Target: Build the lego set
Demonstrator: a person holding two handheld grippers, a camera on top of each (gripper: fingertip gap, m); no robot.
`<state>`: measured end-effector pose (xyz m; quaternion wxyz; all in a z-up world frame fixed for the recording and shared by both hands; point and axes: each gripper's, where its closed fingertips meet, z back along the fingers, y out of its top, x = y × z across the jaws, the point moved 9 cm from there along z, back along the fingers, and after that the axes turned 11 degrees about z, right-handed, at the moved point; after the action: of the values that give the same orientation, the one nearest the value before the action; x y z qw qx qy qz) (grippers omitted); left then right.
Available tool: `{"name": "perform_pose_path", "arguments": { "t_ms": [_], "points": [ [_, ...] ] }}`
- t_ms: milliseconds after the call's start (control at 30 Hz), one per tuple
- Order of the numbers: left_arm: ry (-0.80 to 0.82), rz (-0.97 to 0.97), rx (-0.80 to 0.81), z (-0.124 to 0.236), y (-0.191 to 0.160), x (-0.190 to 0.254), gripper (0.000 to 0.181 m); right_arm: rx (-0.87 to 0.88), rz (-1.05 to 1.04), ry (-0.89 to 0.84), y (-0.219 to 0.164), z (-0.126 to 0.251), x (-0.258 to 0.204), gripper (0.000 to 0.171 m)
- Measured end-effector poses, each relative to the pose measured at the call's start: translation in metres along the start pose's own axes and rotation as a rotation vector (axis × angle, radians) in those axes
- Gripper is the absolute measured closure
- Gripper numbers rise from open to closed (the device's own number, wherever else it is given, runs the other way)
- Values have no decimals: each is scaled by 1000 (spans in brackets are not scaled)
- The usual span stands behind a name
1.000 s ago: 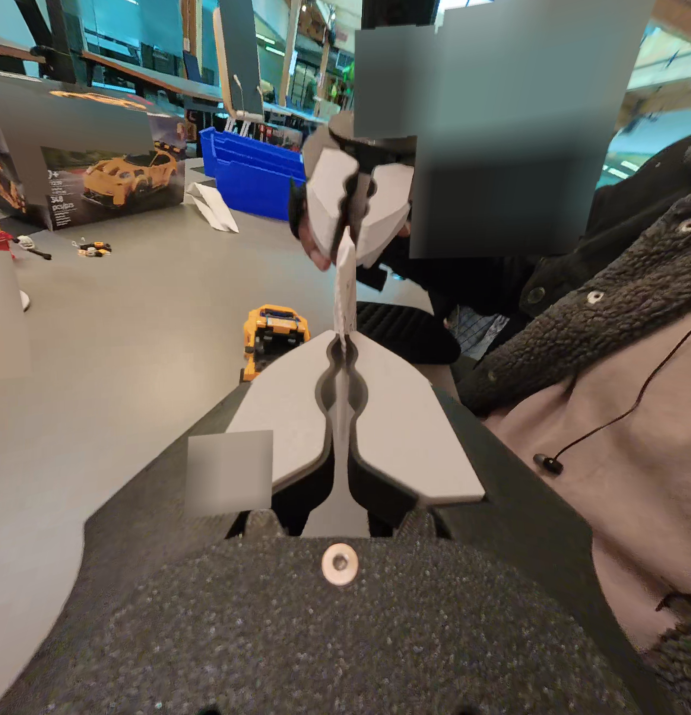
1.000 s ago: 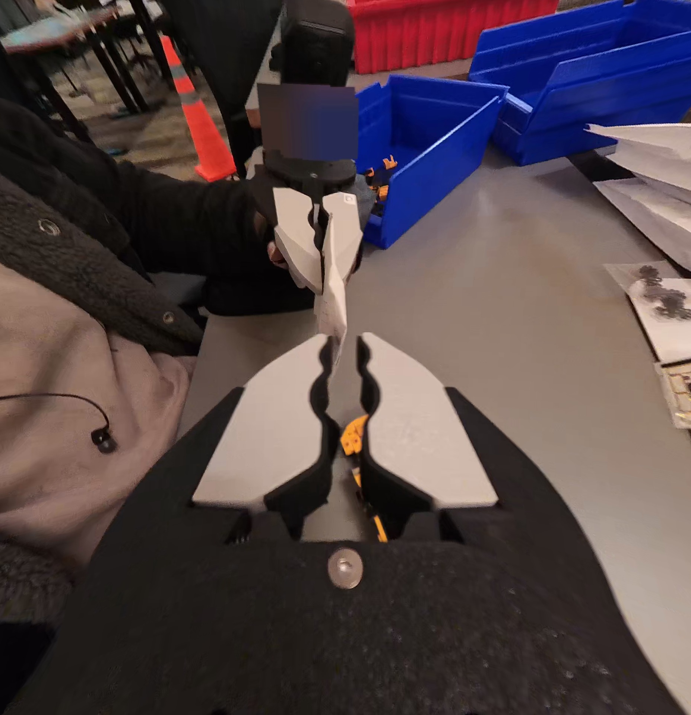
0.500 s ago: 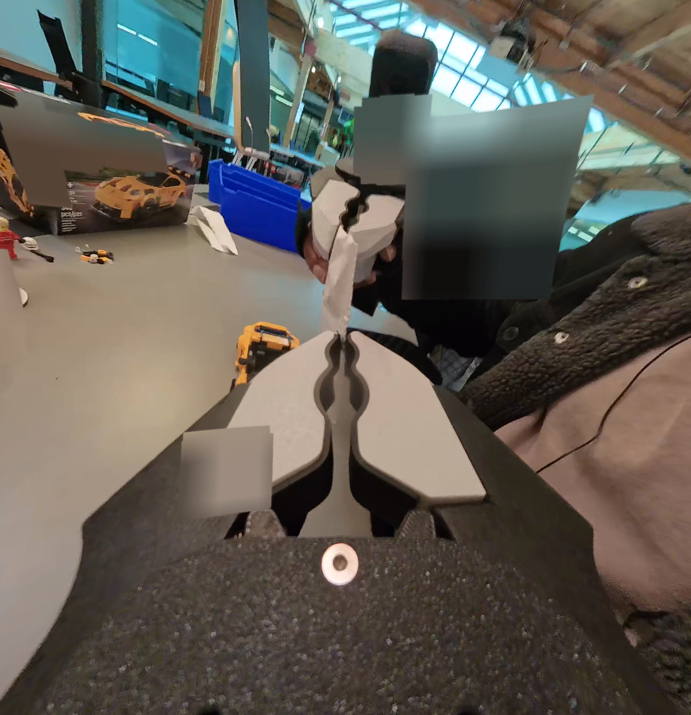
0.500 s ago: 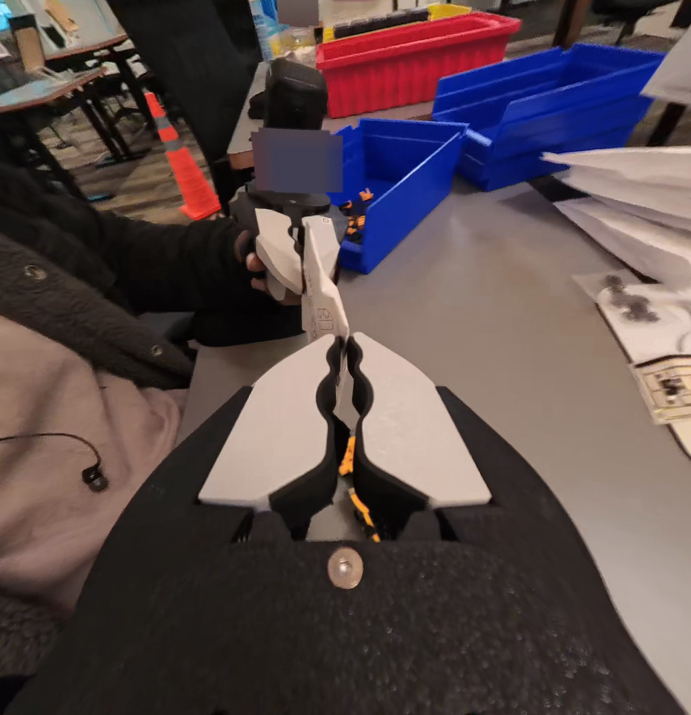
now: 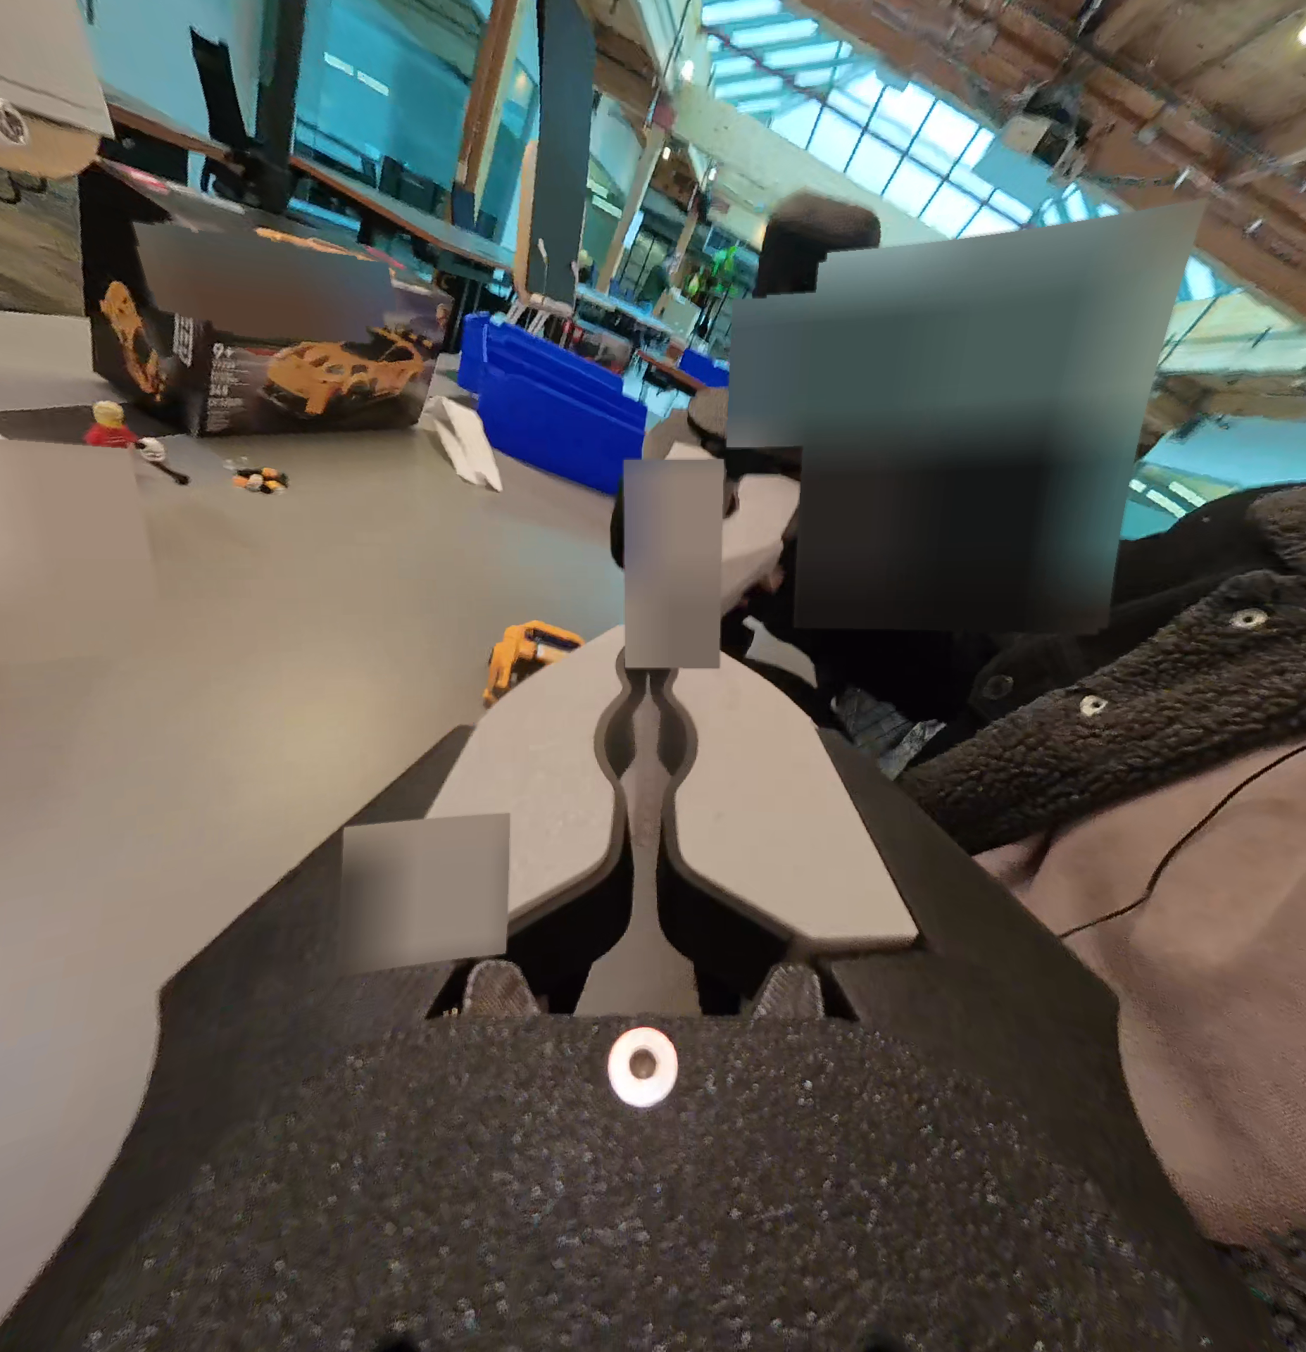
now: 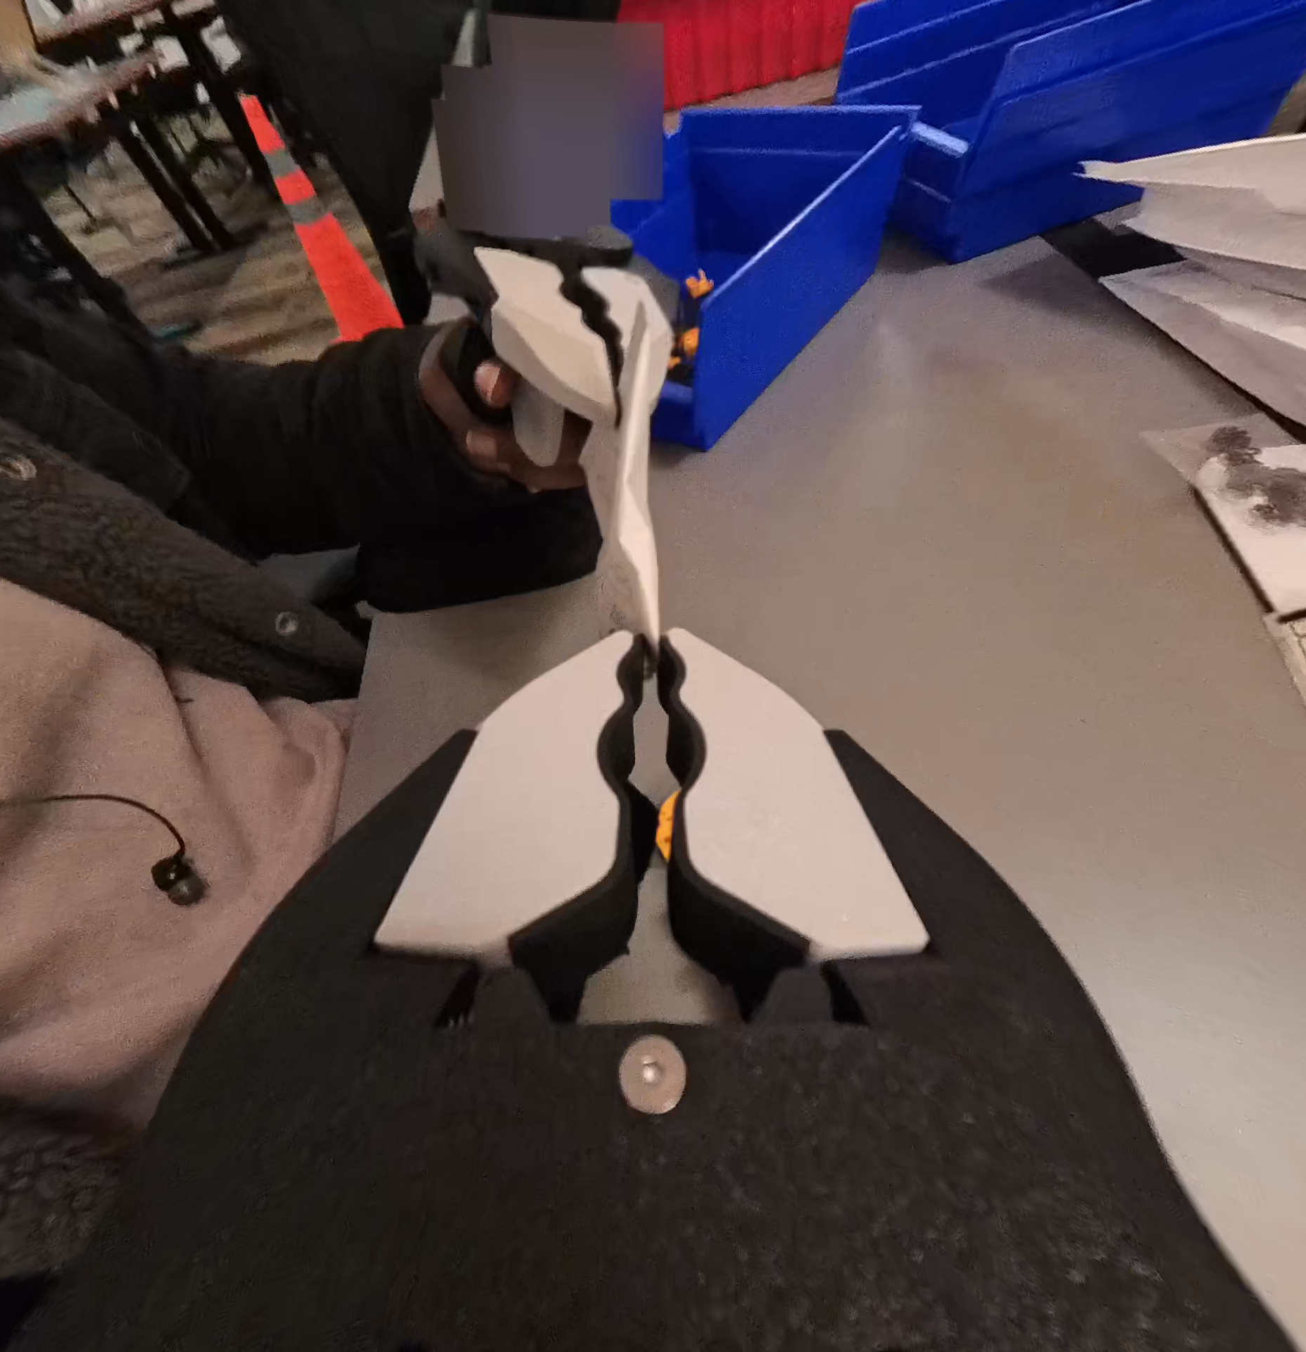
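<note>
A small white paper bag (image 6: 631, 497) is stretched in the air between my two grippers, above the grey table (image 6: 964, 585). My right gripper (image 6: 650, 644) is shut on its near end. My left gripper (image 6: 598, 344) is shut on its far end, held by a hand in a black sleeve. In the left wrist view my left gripper (image 5: 650, 677) is shut; a blurred patch covers the bag there, and the right gripper (image 5: 752, 534) shows beyond it. The partly built orange lego car (image 5: 525, 651) stands on the table below; a bit of it shows under my right fingers (image 6: 666, 827).
The set's box (image 5: 284, 366), a minifigure (image 5: 112, 432) and small loose parts (image 5: 260, 479) lie at the far left. Blue bins (image 6: 767, 256) stand at the back. White paper bags (image 6: 1235, 241) and a printed sheet (image 6: 1279, 505) lie at the right. The person's coat is close by. Tip to tip, the grippers are about 7 cm apart.
My right gripper was slightly open around the bag's end and has shut on it. The grippers have drawn apart, so the bag is pulled longer and tauter.
</note>
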<state>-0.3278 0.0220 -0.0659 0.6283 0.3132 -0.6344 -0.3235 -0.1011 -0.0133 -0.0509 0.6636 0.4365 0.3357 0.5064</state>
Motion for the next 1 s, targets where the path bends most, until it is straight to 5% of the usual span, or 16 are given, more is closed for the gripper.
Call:
{"name": "perform_pose_path", "arguments": {
  "t_ms": [100, 267, 433, 467, 500, 633, 700, 833, 1000],
  "points": [
    [42, 14, -36, 5, 2, -3, 181, 8, -21, -42, -4, 9, 7, 169],
    [53, 81, -78, 11, 2, -13, 181, 39, 2, -52, 7, 23, 10, 147],
    [14, 109, -99, 2, -3, -12, 180, -92, 124, -101, 13, 7, 13, 139],
    [14, 115, -92, 1, -2, -12, 181, -130, 145, -83, 12, 0, 10, 146],
    [24, 126, -76, 1, -2, -13, 181, -158, 173, 0, 10, -9, 0, 171],
    [18, 180, -31, 8, 2, -17, 181, -286, 405, 119, 2, -26, -30, 171],
    [24, 172, -45, 10, 0, -17, 181, -225, 338, 51, 8, -18, -20, 171],
    [20, 144, -119, 3, -6, -15, 181, -157, 250, -106, 16, -7, 2, 128],
    [64, 18, -350, -18, -10, -4, 180, -179, 297, -20, 29, -15, -3, 131]
  ]
}}
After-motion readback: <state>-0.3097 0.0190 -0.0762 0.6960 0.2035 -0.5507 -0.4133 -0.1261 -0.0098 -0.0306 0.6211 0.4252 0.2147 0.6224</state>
